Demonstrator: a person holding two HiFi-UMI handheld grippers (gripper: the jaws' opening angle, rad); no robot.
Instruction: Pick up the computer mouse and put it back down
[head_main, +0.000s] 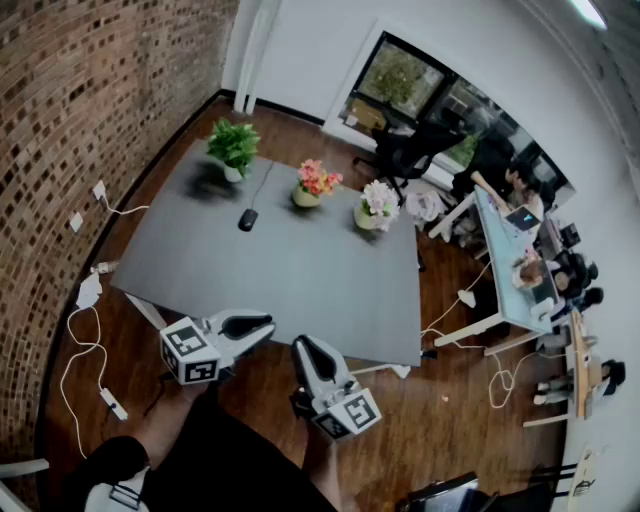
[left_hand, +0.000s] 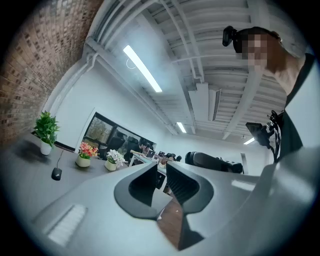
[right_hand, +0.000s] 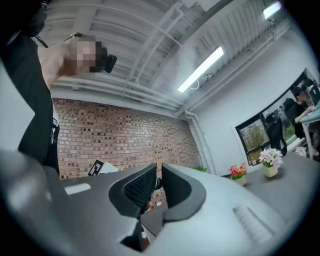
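The black computer mouse (head_main: 247, 219) lies on the far part of the grey table (head_main: 300, 270), its cable running away toward the plants. In the left gripper view the mouse (left_hand: 56, 173) is small and far off to the left. My left gripper (head_main: 266, 326) and right gripper (head_main: 304, 346) hover side by side at the table's near edge, well short of the mouse. Both are held about level and pointed toward each other. The left gripper (left_hand: 161, 167) is shut with nothing between its jaws. The right gripper (right_hand: 159, 169) is shut and empty too.
A green potted plant (head_main: 233, 147), pink flowers (head_main: 317, 180) and white flowers (head_main: 378, 203) stand along the table's far side. A brick wall is at the left, with cables and a power strip (head_main: 110, 402) on the floor. Desks with seated people (head_main: 520, 270) are at the right.
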